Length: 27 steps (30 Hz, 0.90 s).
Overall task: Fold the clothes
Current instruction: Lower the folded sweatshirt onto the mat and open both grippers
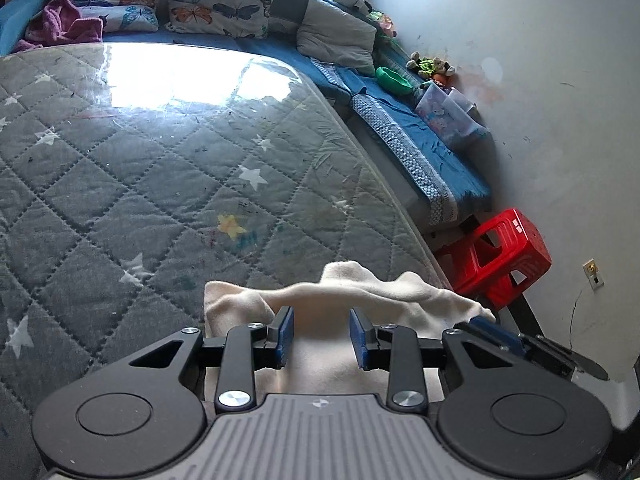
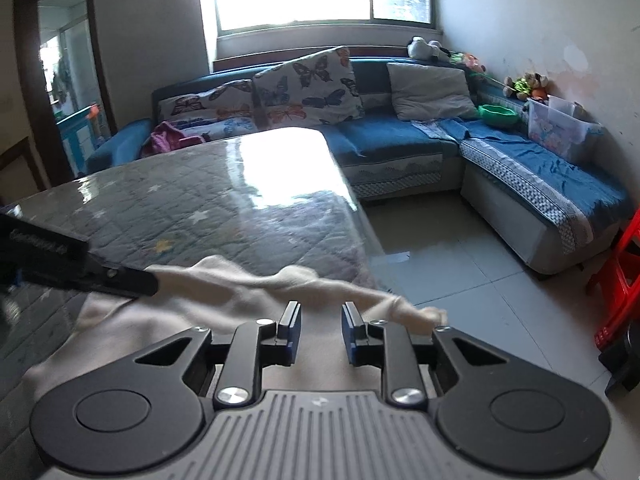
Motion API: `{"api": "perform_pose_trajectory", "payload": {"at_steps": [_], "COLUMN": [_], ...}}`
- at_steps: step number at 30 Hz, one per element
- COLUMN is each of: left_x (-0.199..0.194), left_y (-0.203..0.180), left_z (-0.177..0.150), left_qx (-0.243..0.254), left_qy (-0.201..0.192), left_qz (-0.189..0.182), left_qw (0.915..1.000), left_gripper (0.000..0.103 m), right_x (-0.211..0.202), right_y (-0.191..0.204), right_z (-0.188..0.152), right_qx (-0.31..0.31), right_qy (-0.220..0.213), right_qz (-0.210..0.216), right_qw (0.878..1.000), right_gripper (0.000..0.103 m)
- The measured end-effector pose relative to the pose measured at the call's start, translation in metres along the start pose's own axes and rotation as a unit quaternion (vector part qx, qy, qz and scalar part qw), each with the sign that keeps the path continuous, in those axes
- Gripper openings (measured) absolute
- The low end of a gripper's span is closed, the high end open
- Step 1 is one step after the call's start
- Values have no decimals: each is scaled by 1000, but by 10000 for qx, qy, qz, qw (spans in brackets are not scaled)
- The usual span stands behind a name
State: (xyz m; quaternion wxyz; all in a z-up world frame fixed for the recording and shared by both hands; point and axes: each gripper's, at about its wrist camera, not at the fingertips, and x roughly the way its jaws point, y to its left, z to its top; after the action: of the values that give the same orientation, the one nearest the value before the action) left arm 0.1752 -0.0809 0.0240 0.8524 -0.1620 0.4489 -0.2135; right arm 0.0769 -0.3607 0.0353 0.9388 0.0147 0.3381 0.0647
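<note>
Left wrist view: one soft cream fleece garment (image 1: 360, 292) on quilted grey star-patterned table cover (image 1: 120, 160); left gripper (image 1: 321, 330) and right gripper (image 2: 320, 326) both parted, gripping nothing.

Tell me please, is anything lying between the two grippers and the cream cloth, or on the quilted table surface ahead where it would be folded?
Nothing visible. The left gripper and right gripper are both open directly over the cream cloth. Ahead, the quilted table surface shows only its star pattern and window glare.
</note>
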Motion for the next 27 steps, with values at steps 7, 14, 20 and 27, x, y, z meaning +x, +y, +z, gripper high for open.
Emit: {"api": "perform_pose_trajectory", "payload": {"at_steps": [7,14,20,27], "left_x": [-16,-35,-44,-50], "left_y": [-16,-25,-27,-32], "left_z": [-23,-52,-73,-91], "left_qx": [338,678,893,1218], "left_qy": [-5,-80,-142,-290], "left_qz": [-82,-27,76,193], "left_qw": [9994,9977,9959,9919], "left_gripper": [38,39,42,48], "right_x": [-24,-44,-60,-71], "right_y": [12,20,22,26], "right_z": [-19,-37,-52,-61], "right_qx": [-77,-83,-46,1], "right_qy": [-25,-50,-143,-206], "right_qz": [115,164,17,-144], "right_qw": [9999,9998,9999,9997], "right_gripper": [25,30,30,31]}}
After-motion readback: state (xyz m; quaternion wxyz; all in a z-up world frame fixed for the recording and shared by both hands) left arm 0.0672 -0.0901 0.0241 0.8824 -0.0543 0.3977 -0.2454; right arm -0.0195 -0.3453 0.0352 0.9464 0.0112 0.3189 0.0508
